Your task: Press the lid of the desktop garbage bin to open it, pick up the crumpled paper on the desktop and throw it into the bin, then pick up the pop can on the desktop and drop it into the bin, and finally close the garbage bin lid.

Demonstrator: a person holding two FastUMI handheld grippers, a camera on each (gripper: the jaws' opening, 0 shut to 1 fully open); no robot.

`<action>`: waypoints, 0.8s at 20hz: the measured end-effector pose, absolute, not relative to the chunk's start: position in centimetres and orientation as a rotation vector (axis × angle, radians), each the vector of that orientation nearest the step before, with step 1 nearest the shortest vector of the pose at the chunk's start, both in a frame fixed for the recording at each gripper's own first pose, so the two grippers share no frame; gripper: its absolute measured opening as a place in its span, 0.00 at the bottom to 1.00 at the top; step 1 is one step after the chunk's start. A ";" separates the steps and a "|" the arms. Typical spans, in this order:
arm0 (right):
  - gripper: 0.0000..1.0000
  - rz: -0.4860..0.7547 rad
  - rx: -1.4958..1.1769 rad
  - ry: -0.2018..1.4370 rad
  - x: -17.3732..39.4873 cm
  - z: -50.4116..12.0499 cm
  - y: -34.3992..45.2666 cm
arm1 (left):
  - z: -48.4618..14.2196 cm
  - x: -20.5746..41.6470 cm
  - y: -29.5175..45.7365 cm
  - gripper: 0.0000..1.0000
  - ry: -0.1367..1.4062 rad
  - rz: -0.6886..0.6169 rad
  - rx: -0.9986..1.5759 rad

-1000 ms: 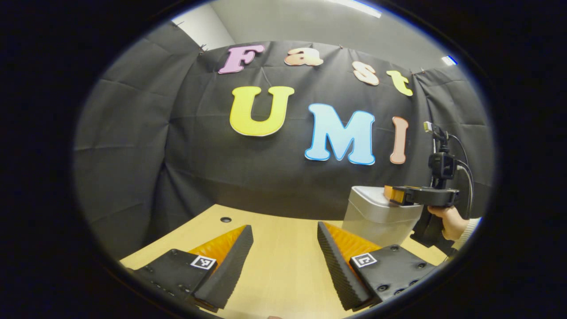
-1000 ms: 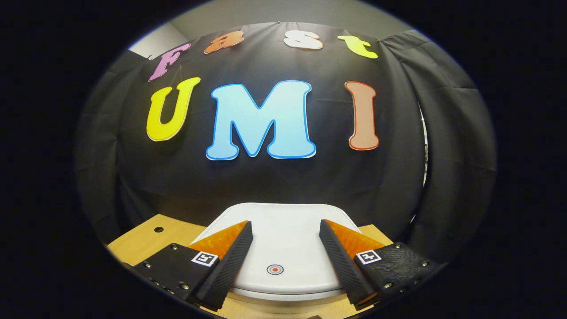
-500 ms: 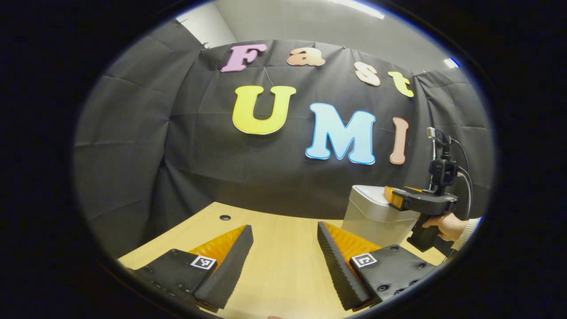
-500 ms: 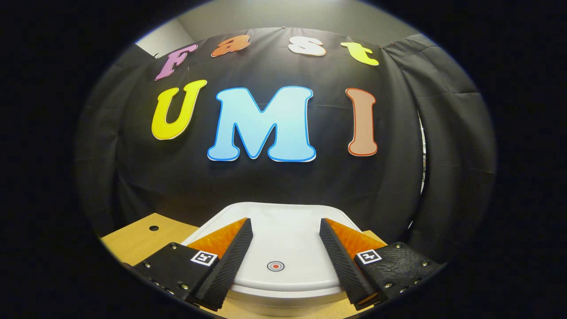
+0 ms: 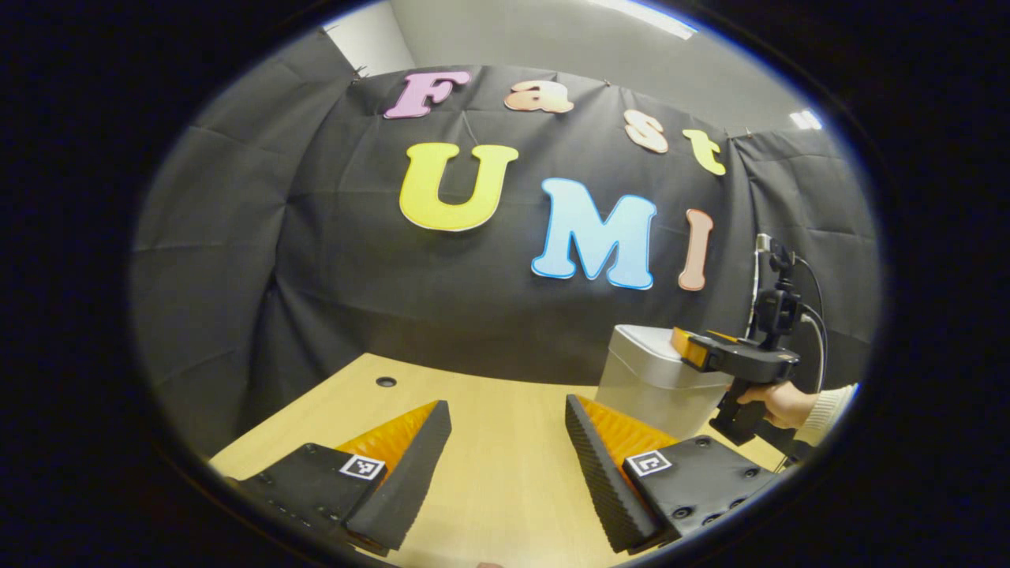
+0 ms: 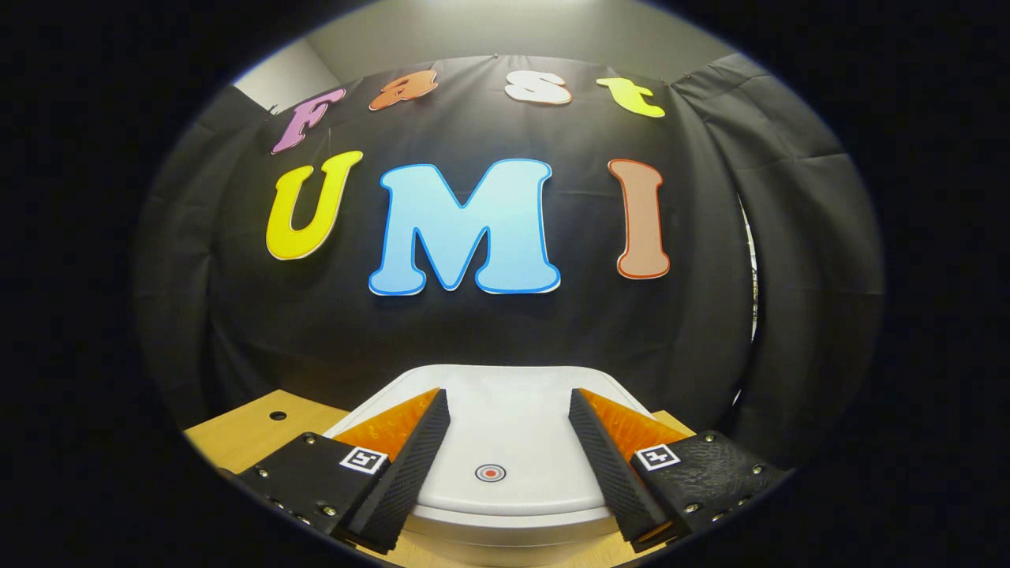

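The white desktop bin (image 5: 659, 386) stands on the wooden table at the right of the left gripper view, its lid down. In the right gripper view the flat white lid (image 6: 513, 410) lies just under my right gripper (image 6: 509, 457), which is open, its fingers spread to either side of a small red round mark (image 6: 490, 472) on the lid. From the left gripper view, that right gripper (image 5: 694, 349) hovers over the bin's top, held by a hand (image 5: 777, 401). My left gripper (image 5: 505, 465) is open above bare tabletop, to the left of the bin.
The light wooden table (image 5: 489, 418) runs back to the black cloth wall. A small round hole (image 5: 386, 381) sits in the tabletop at the far left. A camera with cables (image 5: 777, 304) rises from the right gripper's handle.
The right gripper has sunk slightly and tilted down toward the bin lid. The left gripper's view has swung a little, with the bin sliding leftward in it.
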State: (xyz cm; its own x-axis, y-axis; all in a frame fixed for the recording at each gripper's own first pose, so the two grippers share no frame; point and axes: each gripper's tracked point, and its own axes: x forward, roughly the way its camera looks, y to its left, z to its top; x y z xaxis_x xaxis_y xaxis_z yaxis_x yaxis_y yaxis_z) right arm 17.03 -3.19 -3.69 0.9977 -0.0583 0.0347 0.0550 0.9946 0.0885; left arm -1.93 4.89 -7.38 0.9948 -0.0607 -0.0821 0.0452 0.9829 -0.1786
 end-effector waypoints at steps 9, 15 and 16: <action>0.97 -0.070 0.128 0.021 15.8 -3.4 -3.3 | -4.4 -4.0 3.0 0.95 0.025 0.011 -0.127; 0.97 -0.011 0.104 0.038 11.7 -2.9 -3.8 | -4.3 -5.2 -1.0 0.95 0.018 0.080 -0.109; 0.97 0.004 0.101 0.029 10.9 -2.5 -3.9 | -4.5 -5.2 -1.8 0.96 0.024 0.087 -0.108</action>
